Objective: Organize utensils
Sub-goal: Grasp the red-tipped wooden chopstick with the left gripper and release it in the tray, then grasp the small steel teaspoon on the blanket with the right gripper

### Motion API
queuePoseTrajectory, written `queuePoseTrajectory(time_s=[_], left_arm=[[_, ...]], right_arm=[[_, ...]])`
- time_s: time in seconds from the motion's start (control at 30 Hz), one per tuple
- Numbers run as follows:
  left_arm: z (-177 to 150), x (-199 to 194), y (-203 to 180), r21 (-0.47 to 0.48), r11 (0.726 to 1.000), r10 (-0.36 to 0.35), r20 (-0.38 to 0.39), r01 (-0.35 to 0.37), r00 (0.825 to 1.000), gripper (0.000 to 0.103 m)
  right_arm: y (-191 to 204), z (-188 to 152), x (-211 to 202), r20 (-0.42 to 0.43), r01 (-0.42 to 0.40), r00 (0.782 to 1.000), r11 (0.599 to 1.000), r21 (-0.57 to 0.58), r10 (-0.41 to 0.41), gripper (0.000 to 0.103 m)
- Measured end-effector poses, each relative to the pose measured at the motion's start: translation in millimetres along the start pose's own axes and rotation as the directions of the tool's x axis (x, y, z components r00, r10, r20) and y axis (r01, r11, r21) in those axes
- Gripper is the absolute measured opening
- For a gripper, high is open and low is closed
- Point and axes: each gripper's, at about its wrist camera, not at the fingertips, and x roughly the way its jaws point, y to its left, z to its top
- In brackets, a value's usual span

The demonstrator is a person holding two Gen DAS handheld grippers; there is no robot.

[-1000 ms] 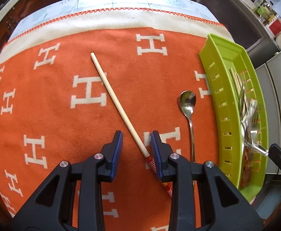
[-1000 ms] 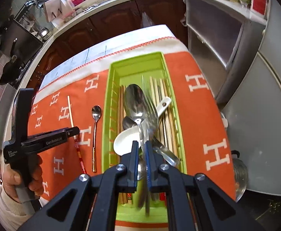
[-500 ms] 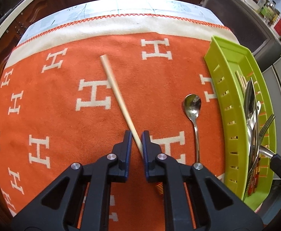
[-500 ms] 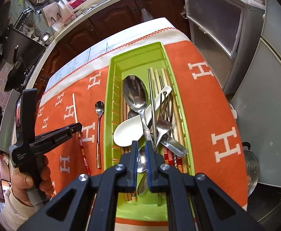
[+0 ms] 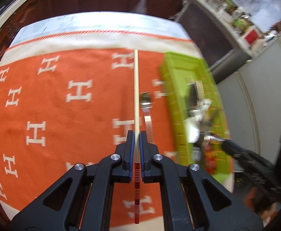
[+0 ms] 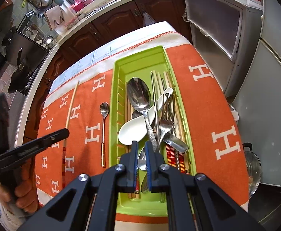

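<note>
**Left tongs clamped on chopstick; right tongs over tray**

Tabletop (image 6: 102,55): covered by an orange blanket (image 5: 59,111) with white H marks and a cream border stitched in orange.

Green utensil tray (image 6: 140,65): lies lengthwise on the blanket, at 3 o'clock of the left tongs in the left wrist view. It holds a large steel spoon (image 6: 138,96), a white ceramic spoon (image 6: 132,130), a fork (image 6: 167,115), wooden chopsticks (image 6: 166,79) along its 3 o'clock side, and more pieces underneath; red-banded chopstick ends show near its 6 o'clock end.

Right tongs (image 6: 141,152): above the tray's 6 o'clock end, pads narrowly apart, nothing pinched between them.

Left tongs (image 5: 137,142): closed on a single wooden chopstick (image 5: 136,88), gripped just above its red-and-yellow banded end. The shaft points to 12 o'clock, the banded end trails to 6 o'clock behind the pads. Whether the chopstick touches the blanket cannot be told.

Small teaspoon (image 6: 104,123), gold handle: flat on the blanket between chopstick and tray, bowl toward 12 o'clock, apart from both. The left wrist view is motion-blurred on its 3 o'clock side.
</note>
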Motion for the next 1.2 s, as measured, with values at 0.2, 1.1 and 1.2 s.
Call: queuePoseTrajectory(time_s=[0.2,1.1,1.2], left_arm=[[11.8,-15.5,-53.5,0.038,0.995,-0.088,-0.006,0.088,0.996,0.003],[-17.6,-21.4,-9.9,0.120,0.978,0.160,0.107,-0.172,0.981,0.034],[-18.9,-26.9,15.4,0.094,0.968,0.221,0.131,-0.234,0.966,0.034]], right_arm=[[-4.0,-2.1,-12.5,0.030,0.005,1.000,1.000,0.011,-0.005,0.007],[33.2,-7.4,-4.9,-0.011,-0.042,0.999,0.997,-0.057,0.042,0.007],[53.1,-3.3,4.3,-0.034,-0.056,0.998,0.995,-0.089,0.053,0.016]])
